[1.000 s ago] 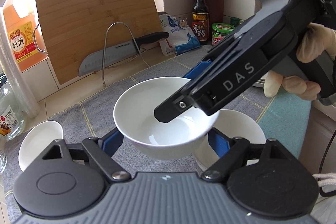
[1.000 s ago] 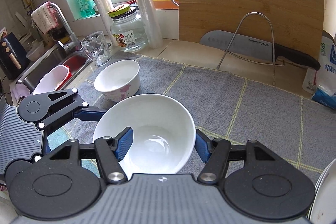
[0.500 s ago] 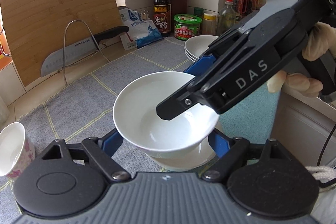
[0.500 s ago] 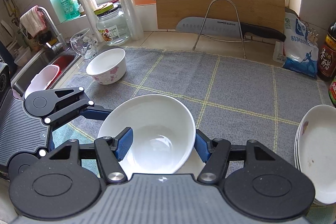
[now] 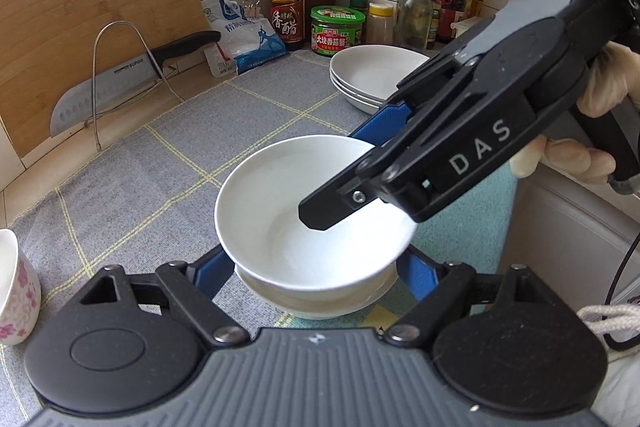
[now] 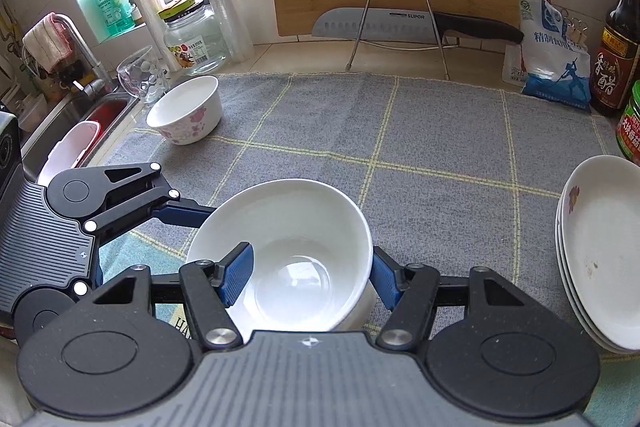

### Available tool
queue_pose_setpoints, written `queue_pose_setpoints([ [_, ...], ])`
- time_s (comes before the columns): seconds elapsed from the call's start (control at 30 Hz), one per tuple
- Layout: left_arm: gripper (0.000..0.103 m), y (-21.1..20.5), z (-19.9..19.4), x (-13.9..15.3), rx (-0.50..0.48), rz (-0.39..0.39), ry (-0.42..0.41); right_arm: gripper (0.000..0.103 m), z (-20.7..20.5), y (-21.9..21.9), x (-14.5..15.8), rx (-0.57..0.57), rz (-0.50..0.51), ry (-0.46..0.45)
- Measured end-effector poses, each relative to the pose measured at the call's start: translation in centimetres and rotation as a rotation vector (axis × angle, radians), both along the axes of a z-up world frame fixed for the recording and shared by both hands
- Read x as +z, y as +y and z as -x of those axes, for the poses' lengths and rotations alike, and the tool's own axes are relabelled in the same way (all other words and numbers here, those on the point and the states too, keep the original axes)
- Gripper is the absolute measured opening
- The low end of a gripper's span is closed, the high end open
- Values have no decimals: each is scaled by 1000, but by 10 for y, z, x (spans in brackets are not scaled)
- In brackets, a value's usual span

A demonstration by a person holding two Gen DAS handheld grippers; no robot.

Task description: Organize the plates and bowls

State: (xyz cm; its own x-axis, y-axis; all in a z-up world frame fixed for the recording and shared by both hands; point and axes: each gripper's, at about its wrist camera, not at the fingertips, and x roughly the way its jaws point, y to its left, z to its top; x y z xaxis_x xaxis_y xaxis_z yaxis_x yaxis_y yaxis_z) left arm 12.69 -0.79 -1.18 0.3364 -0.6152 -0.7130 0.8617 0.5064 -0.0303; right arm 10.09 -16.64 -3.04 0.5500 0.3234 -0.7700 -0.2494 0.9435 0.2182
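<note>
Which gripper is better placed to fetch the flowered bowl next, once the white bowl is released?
Left, probably. The flowered bowl stands at the mat's left end, on the same side as the left gripper. The right gripper pinches the white bowl from the other side and would have to reach across it.

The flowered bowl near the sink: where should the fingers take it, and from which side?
Take the flowered bowl by its rim, one finger inside and one outside the wall. It stands upright and open on the mat, so probably best to come down from above on the side facing the open mat; the glass cup stands close on its sink side.
</note>
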Motion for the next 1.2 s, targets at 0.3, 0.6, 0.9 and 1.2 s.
queue_pose_setpoints([
  [0.3, 87, -4, -2, -2, -10, -22, 1, 68, -2, -2, -3, 7, -4, 9],
  [0.6, 90, -7, -4, -2, -29, -35, 2, 68, -2, -4, -5, 2, -4, 14],
  [0.9, 95, -8, -5, -6, -44, -45, 6, 69, -1, -4, -7, -8, -1, 16],
  [1.2, 95, 2, -1, 1, -51, -29, -6, 90, 4, -1, 4, -1, -2, -39],
])
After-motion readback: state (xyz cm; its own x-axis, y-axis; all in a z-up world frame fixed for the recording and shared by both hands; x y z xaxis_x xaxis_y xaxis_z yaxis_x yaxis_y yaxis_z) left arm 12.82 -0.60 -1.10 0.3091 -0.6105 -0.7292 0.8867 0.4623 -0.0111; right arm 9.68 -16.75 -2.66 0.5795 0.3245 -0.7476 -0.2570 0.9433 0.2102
